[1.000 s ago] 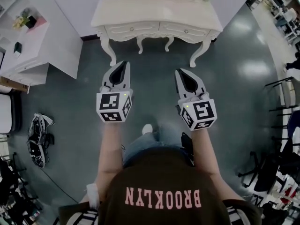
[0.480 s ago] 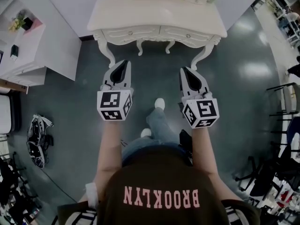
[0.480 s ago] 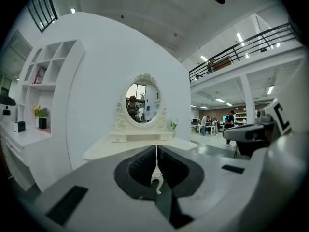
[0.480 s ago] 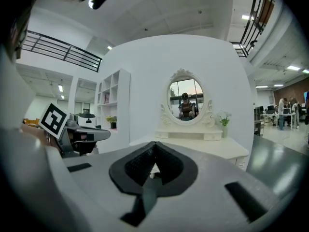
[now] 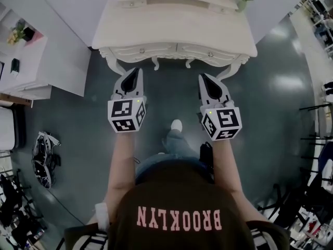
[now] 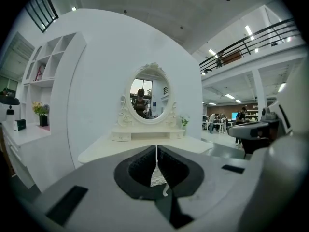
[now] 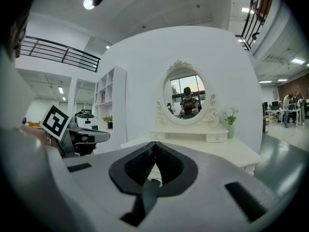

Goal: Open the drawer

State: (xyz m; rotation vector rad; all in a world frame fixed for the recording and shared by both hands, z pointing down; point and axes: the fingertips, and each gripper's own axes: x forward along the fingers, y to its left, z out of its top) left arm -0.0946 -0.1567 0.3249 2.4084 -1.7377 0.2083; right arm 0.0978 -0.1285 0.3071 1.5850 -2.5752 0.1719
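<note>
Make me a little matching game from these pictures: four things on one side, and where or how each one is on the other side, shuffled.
Things
1. oval mirror
2. flower vase
3. left gripper
4. drawers

Place or state
A. shut, with their knobs facing the person
B. jaws together with nothing between them, short of the furniture
C. near the right end of the dressing table top, as the person faces it
D. upright at the middle of the table's back edge

Pairs: 1-D, 2-C, 3-B, 4-A
</note>
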